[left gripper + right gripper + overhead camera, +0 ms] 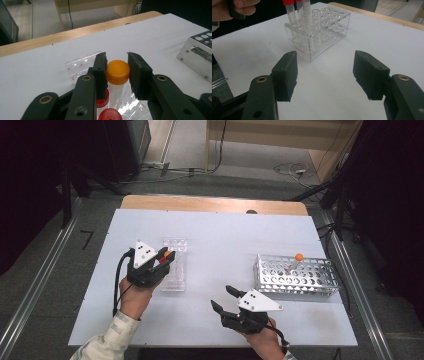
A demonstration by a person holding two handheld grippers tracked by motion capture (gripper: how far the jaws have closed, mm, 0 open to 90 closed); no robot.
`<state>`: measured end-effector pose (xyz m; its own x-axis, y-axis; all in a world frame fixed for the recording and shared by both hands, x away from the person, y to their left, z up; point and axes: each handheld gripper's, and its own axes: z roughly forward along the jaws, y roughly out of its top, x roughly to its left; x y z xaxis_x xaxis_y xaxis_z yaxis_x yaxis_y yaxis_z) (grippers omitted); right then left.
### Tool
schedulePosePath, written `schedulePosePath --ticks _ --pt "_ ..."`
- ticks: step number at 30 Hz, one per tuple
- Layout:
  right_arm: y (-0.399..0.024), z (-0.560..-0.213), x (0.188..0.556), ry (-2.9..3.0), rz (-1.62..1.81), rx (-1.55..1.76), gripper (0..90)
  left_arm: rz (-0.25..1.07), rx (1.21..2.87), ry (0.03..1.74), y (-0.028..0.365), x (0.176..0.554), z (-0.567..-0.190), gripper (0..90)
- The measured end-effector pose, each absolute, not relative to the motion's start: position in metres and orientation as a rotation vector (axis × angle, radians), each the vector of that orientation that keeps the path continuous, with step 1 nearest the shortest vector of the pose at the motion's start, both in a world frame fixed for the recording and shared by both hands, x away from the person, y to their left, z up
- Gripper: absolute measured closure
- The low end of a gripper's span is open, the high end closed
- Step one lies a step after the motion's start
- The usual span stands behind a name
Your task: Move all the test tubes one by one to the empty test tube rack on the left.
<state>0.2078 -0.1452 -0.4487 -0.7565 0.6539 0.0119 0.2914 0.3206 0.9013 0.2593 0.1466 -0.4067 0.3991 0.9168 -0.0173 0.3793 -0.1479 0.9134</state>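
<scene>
My left gripper (117,75) is clamped on the orange-capped tube (117,82); its long axis runs upright, cap on top, graduation marks down its clear body; it stands in the clear rack (80,66) just below the jaws, with two red-capped tubes (109,114) nearer me; red print on the rack is too small to read. My right gripper (325,75) hangs open and empty; beyond it sits the metal rack (295,276) holding one orange-capped tube (298,257).
</scene>
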Motion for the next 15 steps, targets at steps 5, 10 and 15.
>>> schedulePosePath --ticks 5,10,15 --pt "-0.1448 -0.4489 0.2077 2.239 1.413 0.841 35.0 0.715 1.723 1.136 0.1451 0.2587 -0.4063 67.3" --pt "-0.1452 -0.4489 0.2078 2.237 1.413 0.845 35.0 0.710 1.713 1.134 0.1449 0.2570 -0.4046 67.3" --pt "-0.1474 -0.4487 0.2092 2.231 1.409 0.852 35.1 0.687 1.696 1.132 0.1453 0.2548 -0.4023 62.7"
